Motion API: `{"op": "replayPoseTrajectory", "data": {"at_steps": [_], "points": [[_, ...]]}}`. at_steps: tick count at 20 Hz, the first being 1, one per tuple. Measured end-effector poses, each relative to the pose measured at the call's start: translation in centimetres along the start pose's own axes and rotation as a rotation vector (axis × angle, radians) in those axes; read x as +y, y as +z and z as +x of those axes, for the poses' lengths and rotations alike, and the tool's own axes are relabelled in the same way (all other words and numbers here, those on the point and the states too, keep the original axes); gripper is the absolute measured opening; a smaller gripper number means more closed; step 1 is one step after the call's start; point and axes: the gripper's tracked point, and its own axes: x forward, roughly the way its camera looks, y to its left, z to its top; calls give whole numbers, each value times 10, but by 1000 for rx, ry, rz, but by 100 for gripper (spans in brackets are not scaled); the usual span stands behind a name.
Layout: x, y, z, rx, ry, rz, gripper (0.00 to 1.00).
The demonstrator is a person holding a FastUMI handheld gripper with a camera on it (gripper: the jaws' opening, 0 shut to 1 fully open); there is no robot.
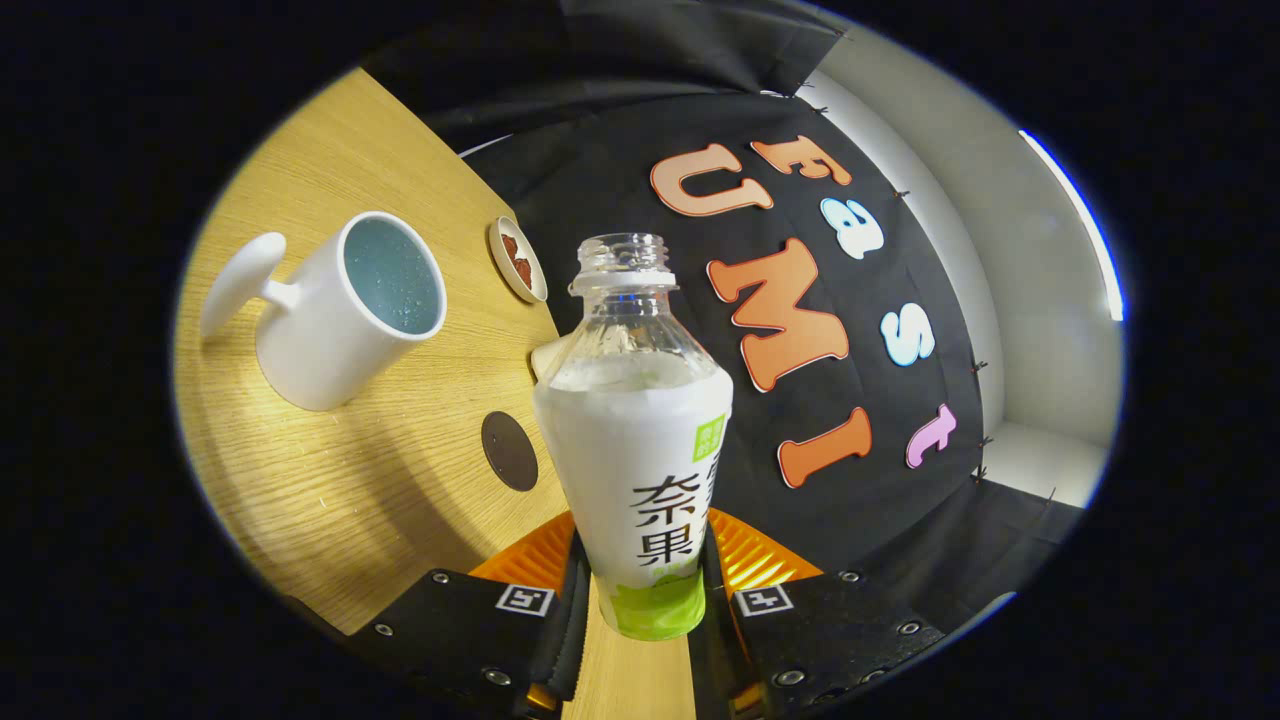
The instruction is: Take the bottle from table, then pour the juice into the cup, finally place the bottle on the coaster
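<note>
We record a wooden table [330, 480] as the largest item, seen tilted, with the booth's black cloth wall behind it. Next in size, the bottle [640, 440] stands between the gripper's [640, 590] fingers, its lower body clamped on both sides by the pads; the fingers are closed on it. We note its white label sleeve with a green band at the base, a clear upper section and an uncapped neck. Whether its base touches the table we cannot tell.

Beyond the fingers and off to the left of the bottle, a white cup [345, 310] rests on the table, mouth facing the camera, handle pointing away from the bottle. Its interior looks bluish and speckled.

Between cup and bottle, near the bottle's left shoulder, a dark round coaster [509, 451] lies flat on the wood, apart from both.

Smallest, a small dish [517, 259] with something reddish-brown sits farther back, near the table's far edge.
</note>
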Motion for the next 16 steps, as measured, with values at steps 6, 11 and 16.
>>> {"op": "replayPoseTrajectory", "data": {"at_steps": [6, 11, 16], "points": [[5, 20, 9, -49, -3, -149, 51], [12, 21, 14, -61, 5, -246, 51], [20, 16, 21, -53, 13, -308, 51]]}}
